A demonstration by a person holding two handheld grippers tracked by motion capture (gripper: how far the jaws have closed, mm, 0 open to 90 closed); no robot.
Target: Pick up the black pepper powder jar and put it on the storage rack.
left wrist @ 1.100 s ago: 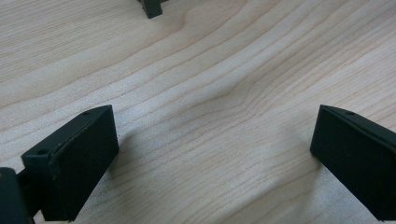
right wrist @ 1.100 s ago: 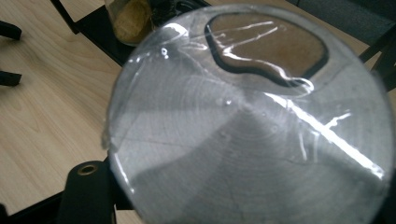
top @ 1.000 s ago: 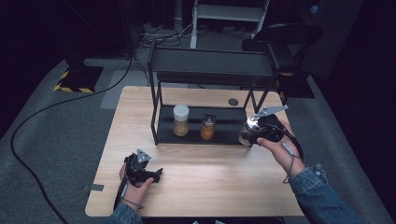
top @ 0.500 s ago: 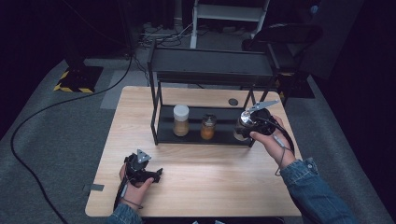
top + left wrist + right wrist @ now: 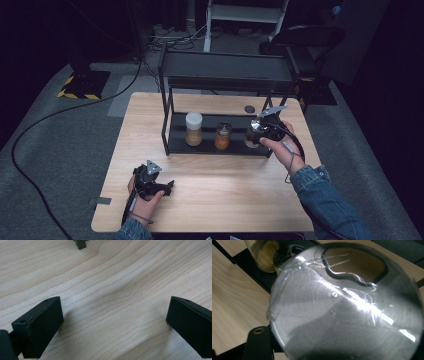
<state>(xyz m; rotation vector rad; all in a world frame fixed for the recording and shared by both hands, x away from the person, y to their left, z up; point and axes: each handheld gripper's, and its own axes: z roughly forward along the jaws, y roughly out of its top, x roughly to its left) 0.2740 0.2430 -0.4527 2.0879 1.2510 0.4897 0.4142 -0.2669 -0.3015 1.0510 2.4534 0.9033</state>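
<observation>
From above, my right gripper (image 5: 254,134) sits at the right end of the black rack (image 5: 226,71), level with its lower shelf, with my hand wrapped round it from the near side. Something dark is at its tip there, but that view is too small and dim to say what. My right gripper's own camera settles it: a glass jar (image 5: 347,307) is pinched in my fingers, so close to the lens that I look straight at its shiny round surface, streaked with reflections. One black finger (image 5: 259,345) shows at the bottom left, pressed against the glass; the other is hidden behind the jar. Whether the jar rests on the shelf or hangs just over it, I cannot tell.

Past the jar's upper left edge, that camera catches a jar of yellowish powder (image 5: 265,255) on the dark shelf, cut off by the frame. The high view shows two jars standing on the lower shelf: a white-lidded jar (image 5: 193,129) to the left and a shorter amber jar (image 5: 223,136) between it and my right gripper.

My left gripper (image 5: 167,186) lies low on the near left part of the wooden table (image 5: 225,200), well apart from the rack. Its own camera shows what the high view cannot: my two fingers (image 5: 40,327) spread wide with bare wood between them, pinching nothing. A black foot of the rack (image 5: 80,243) pokes in at the top edge, mostly cut off.
</observation>
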